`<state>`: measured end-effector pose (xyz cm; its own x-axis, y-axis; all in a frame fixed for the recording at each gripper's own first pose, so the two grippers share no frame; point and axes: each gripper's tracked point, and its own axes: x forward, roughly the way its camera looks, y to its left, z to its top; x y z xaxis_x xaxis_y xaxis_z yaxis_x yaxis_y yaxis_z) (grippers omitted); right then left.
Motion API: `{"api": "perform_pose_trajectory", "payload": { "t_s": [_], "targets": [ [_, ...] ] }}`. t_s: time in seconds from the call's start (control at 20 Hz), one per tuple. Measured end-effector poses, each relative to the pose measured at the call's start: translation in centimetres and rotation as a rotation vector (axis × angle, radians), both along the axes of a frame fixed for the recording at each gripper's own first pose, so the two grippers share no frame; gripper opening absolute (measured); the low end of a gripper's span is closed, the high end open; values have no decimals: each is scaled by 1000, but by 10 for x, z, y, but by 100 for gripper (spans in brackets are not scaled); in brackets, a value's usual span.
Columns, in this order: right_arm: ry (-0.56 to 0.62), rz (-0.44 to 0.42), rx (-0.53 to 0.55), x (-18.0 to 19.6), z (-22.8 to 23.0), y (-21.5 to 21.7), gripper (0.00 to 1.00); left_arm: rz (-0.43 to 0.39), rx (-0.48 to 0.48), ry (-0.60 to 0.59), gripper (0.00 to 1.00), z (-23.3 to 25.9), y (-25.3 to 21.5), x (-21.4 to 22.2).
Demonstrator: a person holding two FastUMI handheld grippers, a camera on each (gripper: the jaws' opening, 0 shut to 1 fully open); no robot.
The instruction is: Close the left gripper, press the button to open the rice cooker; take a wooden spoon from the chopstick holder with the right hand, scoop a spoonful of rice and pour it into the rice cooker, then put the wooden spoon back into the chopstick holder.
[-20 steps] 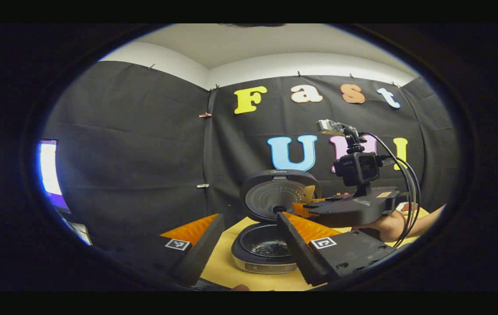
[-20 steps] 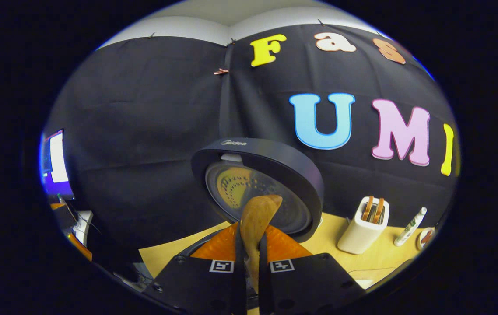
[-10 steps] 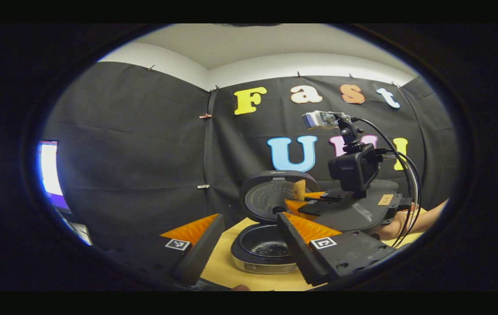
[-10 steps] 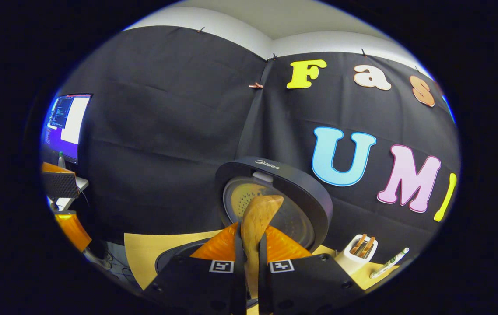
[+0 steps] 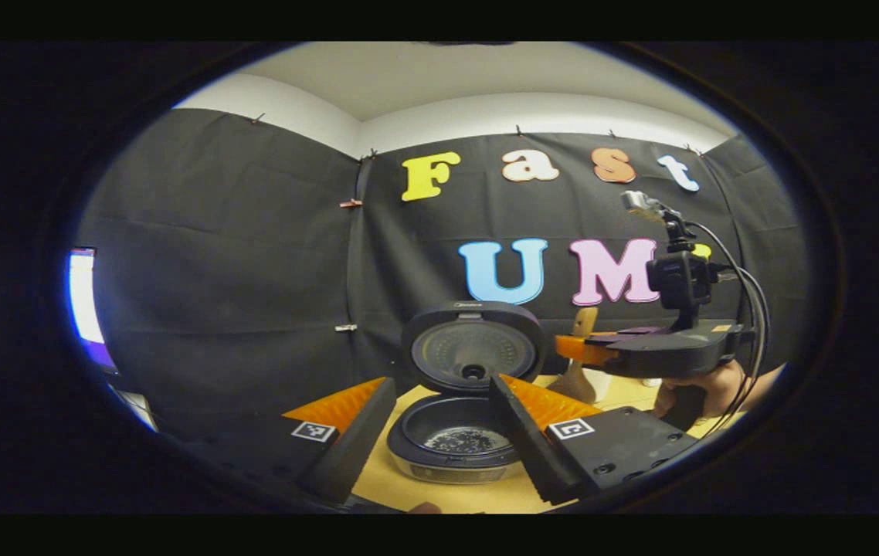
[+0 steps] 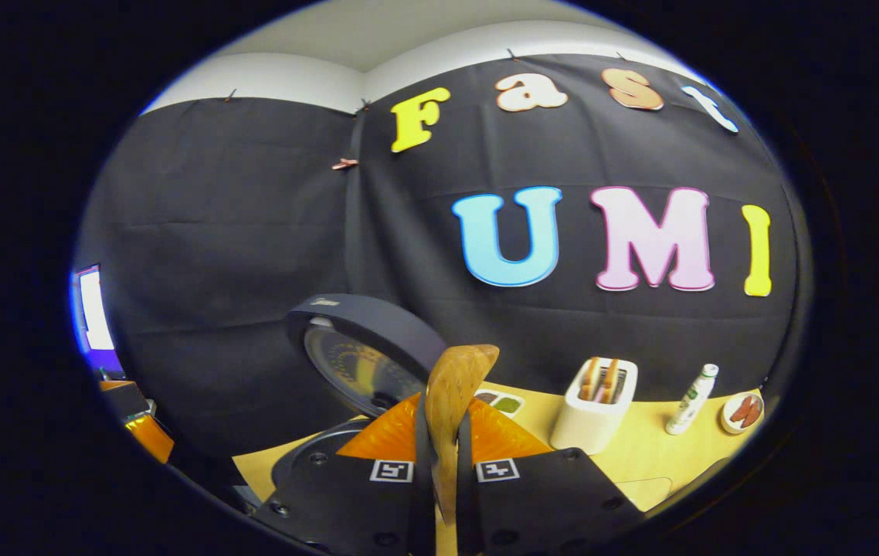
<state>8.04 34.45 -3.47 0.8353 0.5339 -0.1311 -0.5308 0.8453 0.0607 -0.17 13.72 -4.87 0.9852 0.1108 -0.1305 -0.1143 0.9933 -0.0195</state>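
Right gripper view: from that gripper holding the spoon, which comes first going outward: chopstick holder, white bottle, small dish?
1. Chopstick holder, nearest, just right of the right gripper.
2. White bottle, farther right.
3. Small dish, farthest, by the table's right edge.

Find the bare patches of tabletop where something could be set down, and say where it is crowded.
Bare table lies in front of the chopstick holder and bottle, toward the near edge. Another free strip runs left of the open rice cooker, below the left gripper. It is crowded along the back wall: holder, bottle and small dish stand in a row.
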Motion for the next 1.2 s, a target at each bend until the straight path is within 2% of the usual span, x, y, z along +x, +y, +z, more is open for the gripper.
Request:
{"api": "perform_pose_trajectory", "payload": {
  "t_s": [0.25, 0.3, 0.35, 0.45, 0.5, 0.55, 0.6, 0.95, 1.2],
  "targets": [
    [85, -183, 14, 27, -24, -94, 15, -68, 3, -5, 85, 5, -36, 11],
    [89, -213, 14, 31, -25, -111, 10, -81, 3, -4, 87, 5, -44, 12],
    [86, -241, 8, 34, -25, -129, 15, -94, -1, -3, 85, 6, -51, 14],
    [78, -287, -15, 40, -25, -163, 15, -120, -9, 8, 85, 3, -67, 16],
    [70, -311, -22, 42, -23, -180, 10, -133, -14, 9, 85, 3, -75, 17],
    [67, -335, -29, 46, -23, -198, 10, -141, -18, 8, 85, 4, -82, 18],
    [65, -361, -35, 49, -23, -215, 15, -147, -20, 4, 85, 6, -87, 19],
    [112, -530, -59, 63, -41, -333, 15, -184, -19, 4, 85, 7, -125, 36],
    [142, -602, -97, 69, -60, -385, 15, -208, -36, 27, 85, 0, -154, 40]
  ]
}}
